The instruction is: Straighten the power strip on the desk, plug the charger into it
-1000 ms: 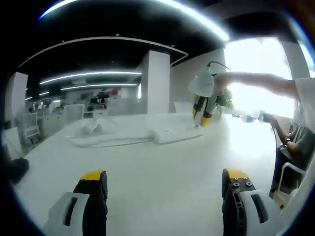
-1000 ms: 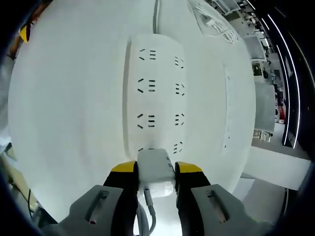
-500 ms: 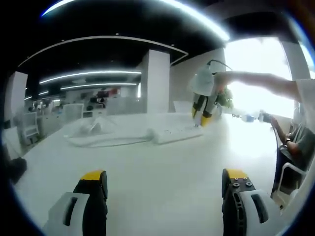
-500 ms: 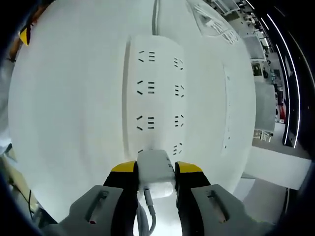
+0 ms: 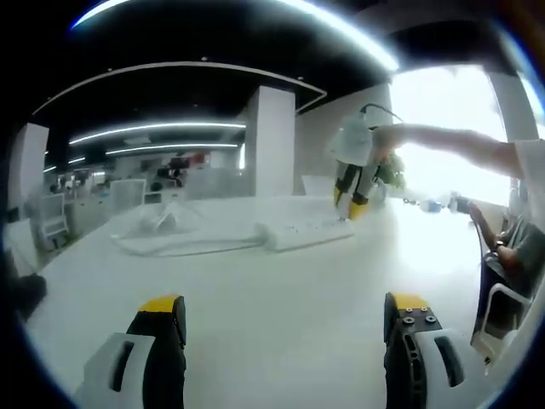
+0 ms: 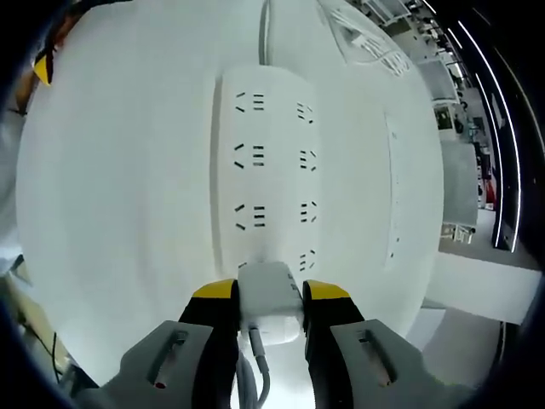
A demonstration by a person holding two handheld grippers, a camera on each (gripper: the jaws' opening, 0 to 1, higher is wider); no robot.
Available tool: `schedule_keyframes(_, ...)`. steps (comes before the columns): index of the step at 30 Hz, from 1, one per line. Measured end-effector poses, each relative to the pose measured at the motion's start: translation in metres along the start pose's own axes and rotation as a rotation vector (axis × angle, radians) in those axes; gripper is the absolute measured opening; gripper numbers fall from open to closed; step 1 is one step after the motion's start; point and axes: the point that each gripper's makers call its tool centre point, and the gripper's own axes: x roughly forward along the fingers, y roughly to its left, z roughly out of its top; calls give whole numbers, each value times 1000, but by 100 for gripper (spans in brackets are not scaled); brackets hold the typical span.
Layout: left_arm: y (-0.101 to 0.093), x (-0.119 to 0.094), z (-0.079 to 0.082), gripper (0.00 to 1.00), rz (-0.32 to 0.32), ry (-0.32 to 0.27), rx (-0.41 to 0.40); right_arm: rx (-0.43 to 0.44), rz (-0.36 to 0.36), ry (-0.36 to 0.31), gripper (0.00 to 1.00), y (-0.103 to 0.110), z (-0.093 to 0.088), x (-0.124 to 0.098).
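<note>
Charger (image 6: pixel 270 290) perhaps touching power strip (image 6: pixel 266 170)

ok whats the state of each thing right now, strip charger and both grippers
power strip: flat on the desk, sockets up, those in view empty
charger: held at the strip's near end; whether it is plugged in is hidden
right gripper: shut on the charger
left gripper: open, empty, above the desk

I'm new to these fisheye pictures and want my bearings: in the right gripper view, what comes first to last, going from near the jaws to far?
right gripper → charger held between its jaws → power strip → the strip's cord running away over the desk.
</note>
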Motion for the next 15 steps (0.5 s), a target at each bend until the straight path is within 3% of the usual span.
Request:
schedule_keyframes(7, -1, -1, -1, 99, 0, 2, 1, 1, 2, 7, 27, 0, 2, 0)
schedule_keyframes(10, 0, -2, -1, 99, 2, 4, 2, 13, 10, -29, 27, 0, 6, 9)
schedule_keyframes(15, 2, -4, 1, 99, 6, 7, 8, -5, 22, -13, 28, -1, 7, 15)
